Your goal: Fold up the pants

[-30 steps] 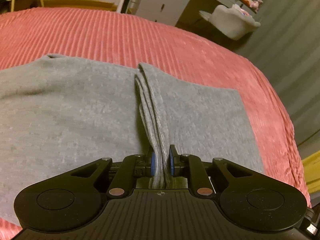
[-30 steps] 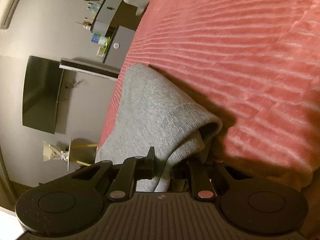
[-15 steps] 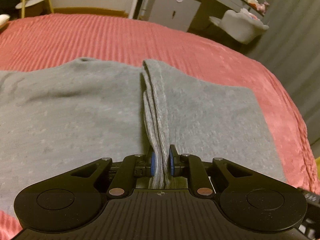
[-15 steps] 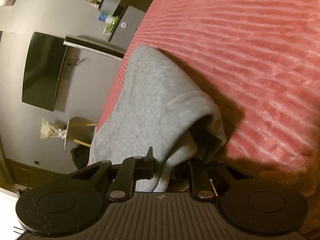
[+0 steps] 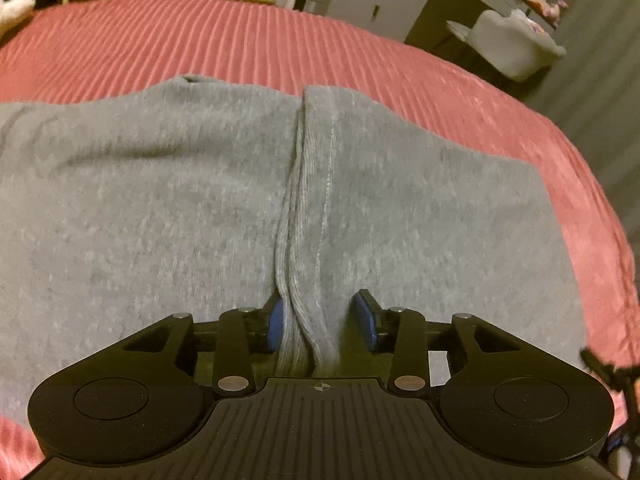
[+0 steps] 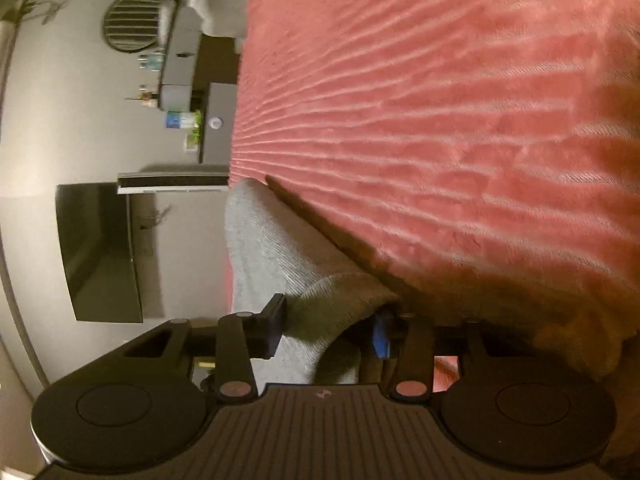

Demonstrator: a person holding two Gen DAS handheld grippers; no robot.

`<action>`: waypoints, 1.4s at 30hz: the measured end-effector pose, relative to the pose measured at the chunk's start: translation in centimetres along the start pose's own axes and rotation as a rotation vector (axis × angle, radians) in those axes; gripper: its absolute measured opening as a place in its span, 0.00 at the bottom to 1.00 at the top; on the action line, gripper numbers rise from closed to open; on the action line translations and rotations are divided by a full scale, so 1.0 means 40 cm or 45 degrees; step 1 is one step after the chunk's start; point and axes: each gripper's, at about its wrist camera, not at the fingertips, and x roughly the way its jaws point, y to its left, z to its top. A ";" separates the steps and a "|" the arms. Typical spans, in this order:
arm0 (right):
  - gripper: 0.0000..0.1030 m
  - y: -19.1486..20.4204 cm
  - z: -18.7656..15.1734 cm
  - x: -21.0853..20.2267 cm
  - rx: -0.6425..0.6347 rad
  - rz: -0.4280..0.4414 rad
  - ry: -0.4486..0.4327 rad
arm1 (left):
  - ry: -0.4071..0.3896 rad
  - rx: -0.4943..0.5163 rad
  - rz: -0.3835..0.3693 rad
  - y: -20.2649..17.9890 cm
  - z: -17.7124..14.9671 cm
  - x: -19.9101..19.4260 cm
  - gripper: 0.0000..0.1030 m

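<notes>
Grey pants (image 5: 160,216) lie folded over on a red ribbed bedspread (image 5: 240,36). Their ribbed waistband edge (image 5: 312,200) runs up the middle of the left wrist view. My left gripper (image 5: 322,320) is opening; the band still lies between the blue pads, loose, with a gap on the right side. In the right wrist view the picture is rolled sideways. A grey fold of the pants (image 6: 280,256) drapes between my right gripper's (image 6: 328,328) fingers, whose jaws are also opening, and the right pad stands clear of the cloth.
The bedspread (image 6: 440,120) fills most of the right view. Beyond the bed are a white cabinet (image 5: 372,0), a pale chair (image 5: 516,48), a dark wall screen (image 6: 100,252) and shelves with small bottles (image 6: 180,120). The bed's edge curves away at right (image 5: 600,208).
Both grippers' jaws have spread apart from the pinched cloth. The left gripper has sunk closer to the pants; the right view has rolled and lowered toward the bed.
</notes>
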 end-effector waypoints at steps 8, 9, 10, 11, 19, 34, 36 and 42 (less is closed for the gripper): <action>0.69 0.010 -0.084 0.009 0.009 0.050 0.209 | 0.012 -0.156 -0.067 0.035 0.005 -0.016 0.15; 0.69 0.002 -0.088 0.014 0.038 0.077 0.209 | 0.000 -0.169 -0.082 0.034 0.006 -0.025 0.15; 0.69 -0.001 -0.089 0.018 0.056 0.111 0.201 | -0.015 -0.175 -0.111 0.033 0.008 -0.040 0.15; 0.69 -0.001 -0.088 0.022 0.063 0.134 0.194 | -0.031 -0.181 -0.136 0.029 0.010 -0.057 0.14; 0.83 0.050 -0.103 0.052 0.016 0.210 0.212 | -0.123 -0.279 -0.325 -0.021 0.071 -0.160 0.14; 0.40 -0.038 -0.036 -0.030 0.142 0.195 -0.174 | -0.098 -0.390 -0.204 0.077 0.039 -0.122 0.14; 0.43 -0.044 -0.042 -0.026 0.189 0.199 -0.139 | -0.076 -0.419 -0.229 0.084 0.039 -0.117 0.14; 0.83 0.029 -0.107 -0.022 0.026 0.148 0.010 | -0.072 -0.504 -0.320 0.098 0.069 -0.129 0.14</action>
